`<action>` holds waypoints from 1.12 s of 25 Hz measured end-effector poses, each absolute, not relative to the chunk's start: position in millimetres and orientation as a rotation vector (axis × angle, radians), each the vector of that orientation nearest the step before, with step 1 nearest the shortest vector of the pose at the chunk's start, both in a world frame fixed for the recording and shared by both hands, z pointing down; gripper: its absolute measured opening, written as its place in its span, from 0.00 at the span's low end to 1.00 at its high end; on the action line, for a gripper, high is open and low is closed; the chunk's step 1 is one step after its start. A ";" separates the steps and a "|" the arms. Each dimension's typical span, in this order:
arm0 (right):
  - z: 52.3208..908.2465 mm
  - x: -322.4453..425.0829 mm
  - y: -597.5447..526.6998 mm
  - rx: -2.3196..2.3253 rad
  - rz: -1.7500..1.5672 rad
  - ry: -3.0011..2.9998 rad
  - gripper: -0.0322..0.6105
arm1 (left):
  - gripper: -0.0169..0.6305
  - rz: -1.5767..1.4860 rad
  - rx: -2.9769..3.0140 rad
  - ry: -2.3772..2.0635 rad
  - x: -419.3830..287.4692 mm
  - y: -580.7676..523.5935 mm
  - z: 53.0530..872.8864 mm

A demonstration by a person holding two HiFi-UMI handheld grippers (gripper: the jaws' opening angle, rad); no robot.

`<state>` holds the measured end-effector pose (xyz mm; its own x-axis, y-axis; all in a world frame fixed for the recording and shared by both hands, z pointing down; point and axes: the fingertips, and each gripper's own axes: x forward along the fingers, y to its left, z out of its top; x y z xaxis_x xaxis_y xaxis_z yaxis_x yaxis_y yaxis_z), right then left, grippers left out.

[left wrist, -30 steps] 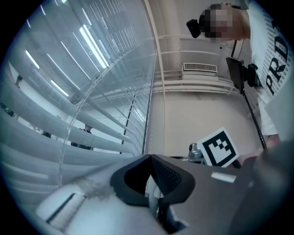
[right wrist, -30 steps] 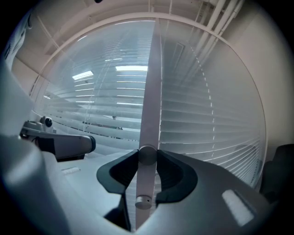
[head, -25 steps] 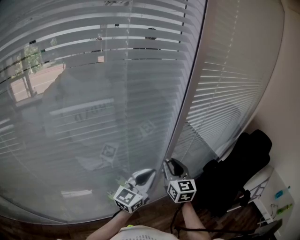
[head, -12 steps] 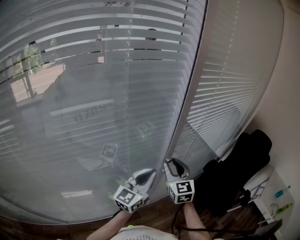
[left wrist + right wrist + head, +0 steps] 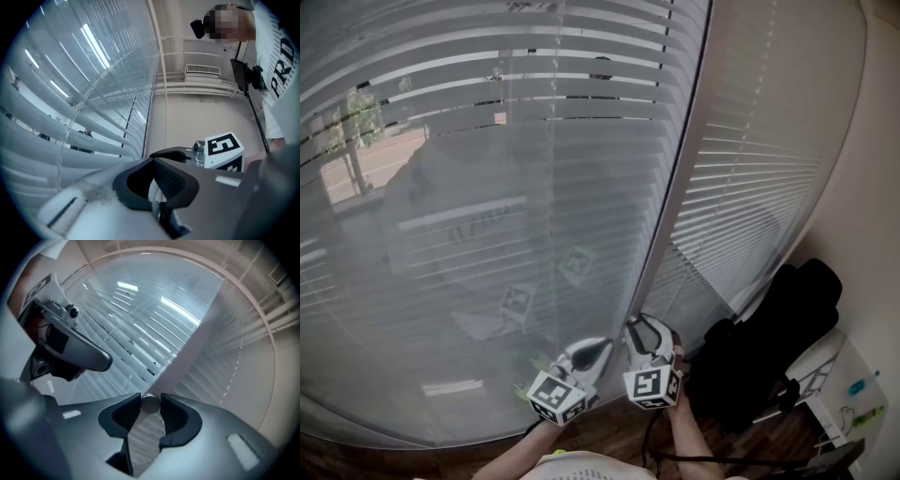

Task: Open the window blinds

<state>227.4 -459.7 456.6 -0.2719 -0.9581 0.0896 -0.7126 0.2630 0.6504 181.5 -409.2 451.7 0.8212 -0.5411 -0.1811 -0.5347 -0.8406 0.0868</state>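
Wooden floor [image 5: 609, 427] runs under two slatted window blinds [image 5: 534, 187], split by a pale upright post [image 5: 680, 169]. The left tongs [image 5: 598, 347] and right tongs [image 5: 643, 325] sit low and near beside that post, with a black bag [image 5: 769, 347] crowding the right. Looking along the left tongs, their tips nearly meet and a shirt [image 5: 281, 70] reads "PRD". Looking along the right tongs, the pads clamp the round end of the blind wand [image 5: 150, 404], with slats beyond.

Wand [image 5: 150, 403] in right gripper [image 5: 648, 331]; blinds [image 5: 487, 187] behind
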 end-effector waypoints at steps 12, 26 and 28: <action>457.3 228.5 -461.9 1.555 -0.632 -2.153 0.26 | 0.01 -0.302 2.958 -0.902 178.0 -411.8 453.5; 458.2 233.6 -462.5 1.664 -0.431 -2.283 0.26 | 0.01 -0.306 2.962 -0.889 181.4 -413.4 453.7; 459.3 235.1 -462.9 1.685 -0.368 -2.323 0.26 | 0.01 -0.305 2.961 -0.889 181.8 -413.9 454.1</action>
<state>235.1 -462.9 459.3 -0.3017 -0.9520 0.0515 -0.8894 0.3005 0.3444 181.8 -413.9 454.1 0.8170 -0.5487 -0.1770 -0.5418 -0.8357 0.0895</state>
